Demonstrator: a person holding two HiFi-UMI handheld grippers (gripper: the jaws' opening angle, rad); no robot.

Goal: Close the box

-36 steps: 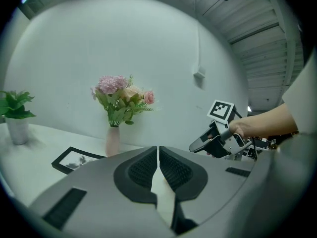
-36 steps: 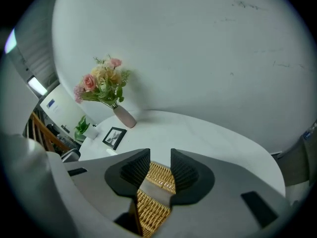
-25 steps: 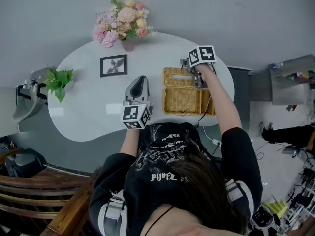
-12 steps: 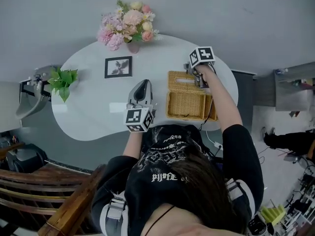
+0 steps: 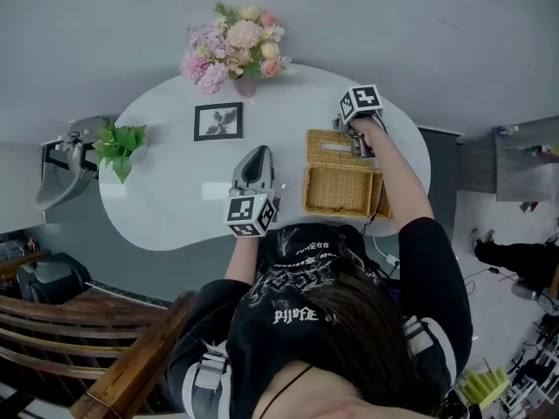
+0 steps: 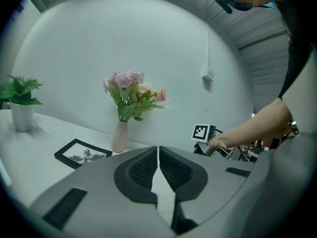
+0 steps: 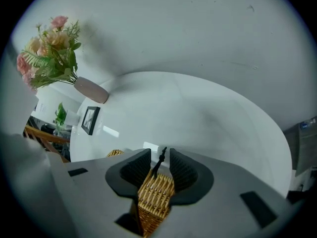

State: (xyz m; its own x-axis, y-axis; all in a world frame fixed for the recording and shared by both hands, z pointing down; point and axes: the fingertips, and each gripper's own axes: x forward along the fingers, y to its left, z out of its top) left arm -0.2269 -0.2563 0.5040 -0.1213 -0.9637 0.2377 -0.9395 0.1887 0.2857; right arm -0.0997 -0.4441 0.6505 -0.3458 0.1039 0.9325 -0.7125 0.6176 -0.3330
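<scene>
right gripper [image 7: 159, 163]: just tightening on wicker lid [image 7: 155, 192]
left gripper [image 6: 158, 157]: closed, empty
risk: lid slips, lands crooked on box [image 5: 341, 195], centre right

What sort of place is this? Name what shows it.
Probably a room staged like a home corner: a white table against a bare grey wall, dressed with a vase of flowers, a framed picture and a potted plant.

The head view looks steeply down on the white oval table [image 5: 166, 208]. The left gripper view looks level across it, the right gripper view down, close over the woven wicker box [image 7: 154, 195]; all share the pink flower bouquet [image 6: 131, 88].
</scene>
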